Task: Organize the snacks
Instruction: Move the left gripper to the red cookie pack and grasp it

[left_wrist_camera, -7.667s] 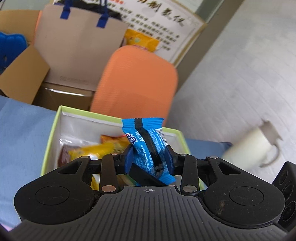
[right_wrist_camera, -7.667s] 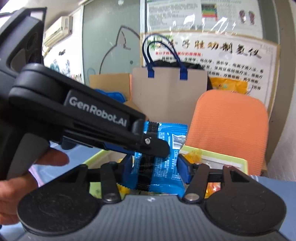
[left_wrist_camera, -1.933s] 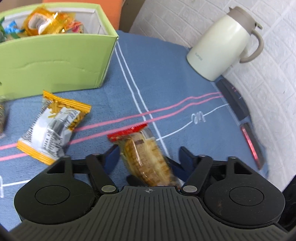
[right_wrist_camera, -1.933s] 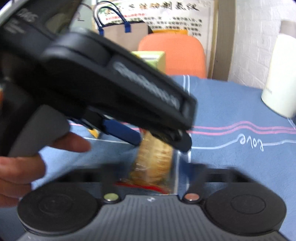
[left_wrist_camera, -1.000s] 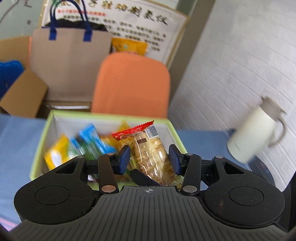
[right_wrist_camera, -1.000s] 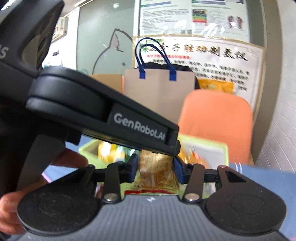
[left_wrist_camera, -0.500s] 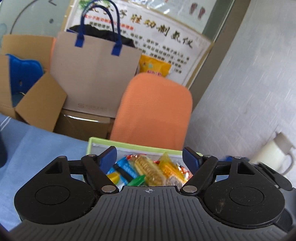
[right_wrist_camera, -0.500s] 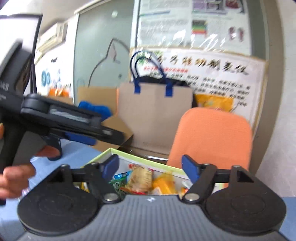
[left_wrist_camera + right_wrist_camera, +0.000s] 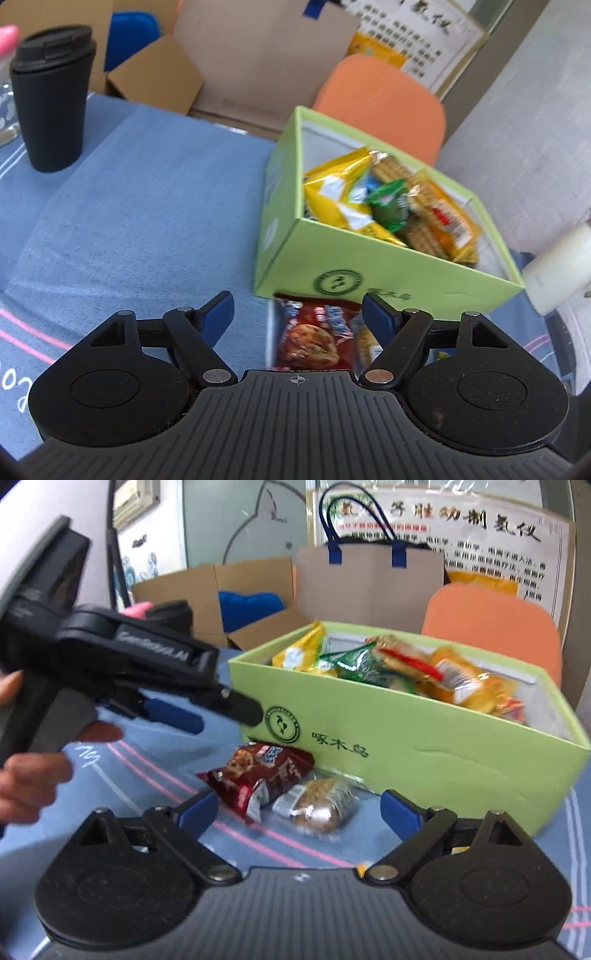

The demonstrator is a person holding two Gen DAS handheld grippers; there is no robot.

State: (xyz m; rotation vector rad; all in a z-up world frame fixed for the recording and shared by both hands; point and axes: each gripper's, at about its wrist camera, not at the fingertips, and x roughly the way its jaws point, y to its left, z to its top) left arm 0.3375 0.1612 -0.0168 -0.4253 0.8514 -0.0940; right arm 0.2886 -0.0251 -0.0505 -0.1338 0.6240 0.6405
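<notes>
A green box (image 9: 369, 266) (image 9: 406, 738) on the blue tablecloth holds several snack packets (image 9: 388, 206) (image 9: 406, 668). In front of it, on the cloth, lie a red cookie packet (image 9: 314, 338) (image 9: 266, 771) and a clear-wrapped brown cake (image 9: 321, 805). My left gripper (image 9: 297, 301) (image 9: 221, 712) hangs over the red packet. Its jaws are closing, the packet lies below and between them, and the pads do not touch it. My right gripper (image 9: 297, 801) stands open, low over the cloth, facing both packets.
A black lidded cup (image 9: 51, 99) stands at the far left of the table and a white jug (image 9: 557, 269) stands right of the box. Behind the table are an orange chair (image 9: 380, 99), cardboard boxes and a paper bag (image 9: 369, 576). A hand (image 9: 29, 775) holds the left gripper.
A second ago both grippers held a biscuit packet over the box; they let go and it lies inside. Both have since dropped down to the cloth in front of the box.
</notes>
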